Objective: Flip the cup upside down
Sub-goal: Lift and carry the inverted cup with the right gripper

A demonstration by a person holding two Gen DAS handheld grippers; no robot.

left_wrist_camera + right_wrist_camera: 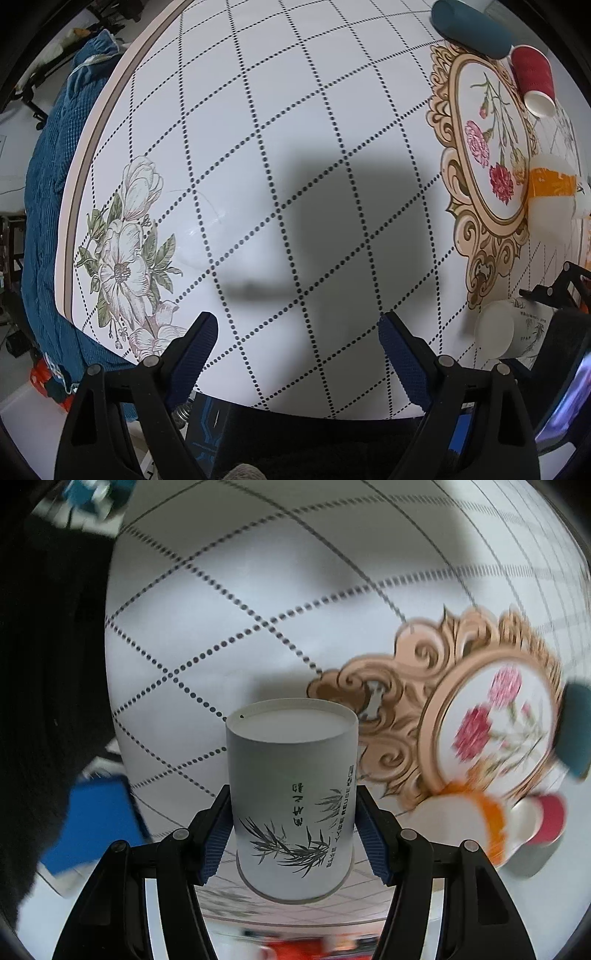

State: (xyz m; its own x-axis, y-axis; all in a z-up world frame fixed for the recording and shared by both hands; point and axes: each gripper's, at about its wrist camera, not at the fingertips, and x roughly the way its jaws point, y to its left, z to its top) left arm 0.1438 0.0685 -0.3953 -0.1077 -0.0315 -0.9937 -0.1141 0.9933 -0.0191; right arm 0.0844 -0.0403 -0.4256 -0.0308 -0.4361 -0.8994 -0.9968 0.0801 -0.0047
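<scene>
My right gripper [291,827] is shut on a white paper cup with a bamboo print [291,797]. The cup is held off the table, its closed base pointing away from the camera and its rim toward it. The same cup shows in the left wrist view [506,328] at the far right, held by the right gripper's black frame. My left gripper [297,339] is open and empty, hovering over the white tabletop [295,147] near its front edge.
A red paper cup [533,79] lies on its side at the back right, beside a dark teal cylinder [472,26]. A white cup with an orange band [550,199] stands right of the floral medallion [487,147]. A blue quilt [48,206] lies off the table's left edge.
</scene>
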